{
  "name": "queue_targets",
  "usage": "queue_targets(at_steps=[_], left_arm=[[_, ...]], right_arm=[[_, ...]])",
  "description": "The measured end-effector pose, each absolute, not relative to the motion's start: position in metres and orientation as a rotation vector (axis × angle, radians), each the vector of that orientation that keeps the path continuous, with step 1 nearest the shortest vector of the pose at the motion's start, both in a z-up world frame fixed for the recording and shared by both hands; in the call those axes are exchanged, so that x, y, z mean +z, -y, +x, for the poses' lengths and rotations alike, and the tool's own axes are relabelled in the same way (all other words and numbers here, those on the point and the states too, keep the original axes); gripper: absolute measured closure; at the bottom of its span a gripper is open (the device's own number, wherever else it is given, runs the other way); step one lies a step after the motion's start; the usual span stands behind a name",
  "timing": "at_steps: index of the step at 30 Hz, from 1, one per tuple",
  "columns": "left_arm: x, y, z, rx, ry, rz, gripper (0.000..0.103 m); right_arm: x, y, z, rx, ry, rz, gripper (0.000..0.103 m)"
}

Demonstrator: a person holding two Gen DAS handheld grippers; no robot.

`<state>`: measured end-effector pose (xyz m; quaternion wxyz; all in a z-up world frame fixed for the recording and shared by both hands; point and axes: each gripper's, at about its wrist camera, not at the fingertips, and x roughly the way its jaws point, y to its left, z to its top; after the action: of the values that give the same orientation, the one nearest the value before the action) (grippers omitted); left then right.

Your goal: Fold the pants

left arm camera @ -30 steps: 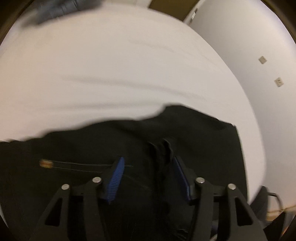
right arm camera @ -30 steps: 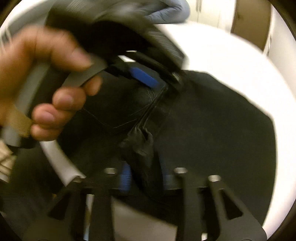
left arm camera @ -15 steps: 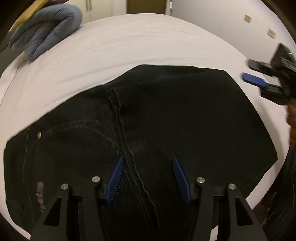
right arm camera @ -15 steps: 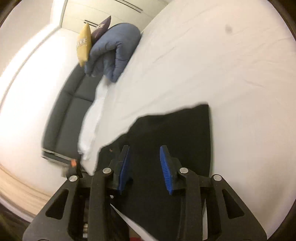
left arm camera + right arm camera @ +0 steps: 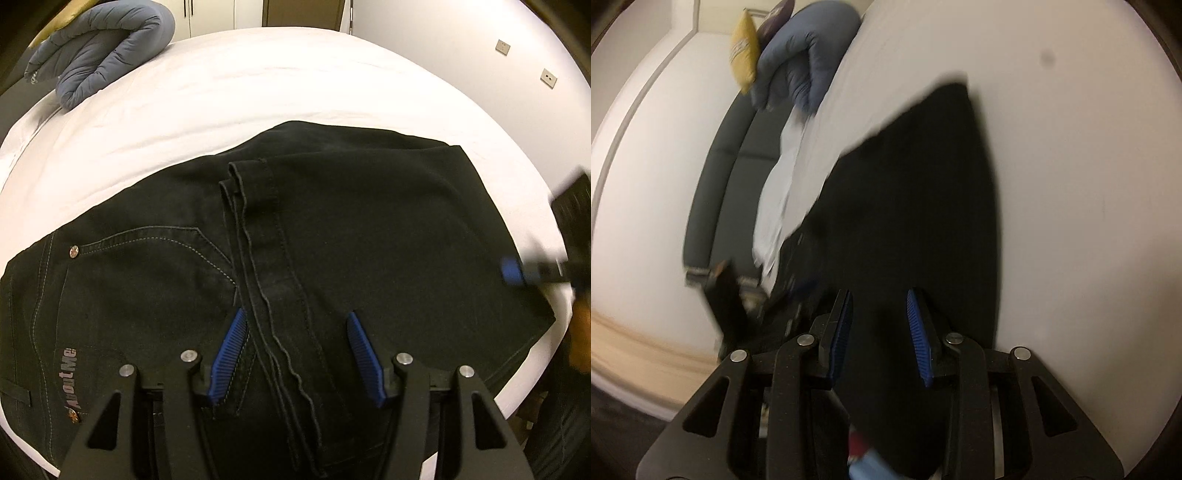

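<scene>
Bed [image 5: 295,85] carried a plain white sheet, lightly creased, taut across the mattress. Black pants [image 5: 369,229] lay flat on it near the close edge, folded over on themselves so the two leg hems rested across the seat area beside a stitched back pocket with a rivet. A grey printed logo showed near the waistband at left. The folded edge at right reached the corner of the mattress. A blue-grey quilted duvet [image 5: 107,55], rolled into a loose bundle, rested at the far left corner of the bed, well apart from the pants. A yellow cushion [image 5: 744,55] sat behind the duvet.
</scene>
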<state>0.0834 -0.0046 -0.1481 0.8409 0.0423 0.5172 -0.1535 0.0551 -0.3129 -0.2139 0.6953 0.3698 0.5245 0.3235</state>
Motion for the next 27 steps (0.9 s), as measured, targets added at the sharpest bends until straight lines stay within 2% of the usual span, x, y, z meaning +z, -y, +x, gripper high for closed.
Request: queue_targets(at_steps=[6, 10, 13, 16, 17, 18, 19, 20, 21, 22, 24, 27], left_arm=[[-0.155, 0.004, 0.072, -0.316, -1.07, 0.091, 0.042], [-0.155, 0.005, 0.069, -0.311, -1.059, 0.084, 0.042], [-0.151, 0.003, 0.067, -0.308, -1.047, 0.067, 0.042], [-0.14, -0.005, 0.06, -0.304, -1.035, 0.014, 0.042], [-0.135, -0.011, 0.056, -0.299, -1.023, -0.02, 0.04], [-0.128, -0.02, 0.049, -0.29, -0.999, -0.058, 0.033], [-0.118, -0.034, 0.039, -0.262, -0.956, -0.104, 0.029], [-0.11, -0.047, 0.031, -0.234, -0.918, -0.141, 0.022], [-0.103, -0.063, 0.021, -0.203, -0.879, -0.189, 0.015], [-0.096, -0.087, 0.011, -0.159, -0.841, -0.26, 0.013], [-0.09, -0.124, -0.003, -0.092, -0.806, -0.369, 0.013], [-0.096, -0.191, -0.024, 0.02, -0.774, -0.561, 0.013]], right_arm=[[-0.216, 0.283, -0.009, 0.724, -1.143, 0.806, 0.074], [-0.205, 0.274, -0.011, 0.694, -1.156, 0.703, 0.082], [-0.205, 0.274, -0.012, 0.688, -1.159, 0.671, 0.093], [-0.204, 0.272, -0.006, 0.666, -1.179, 0.665, 0.093], [-0.198, 0.273, -0.003, 0.644, -1.197, 0.647, 0.087], [-0.185, 0.269, 0.0, 0.601, -1.214, 0.636, 0.085], [-0.175, 0.267, 0.003, 0.59, -1.205, 0.655, 0.078], [-0.167, 0.271, 0.003, 0.616, -1.162, 0.695, 0.056], [-0.154, 0.269, 0.003, 0.656, -1.088, 0.735, 0.037], [-0.142, 0.266, 0.004, 0.662, -1.018, 0.752, 0.009], [-0.129, 0.257, 0.009, 0.685, -0.915, 0.778, 0.006], [-0.138, 0.235, 0.035, 0.742, -0.969, 0.893, 0.008]])
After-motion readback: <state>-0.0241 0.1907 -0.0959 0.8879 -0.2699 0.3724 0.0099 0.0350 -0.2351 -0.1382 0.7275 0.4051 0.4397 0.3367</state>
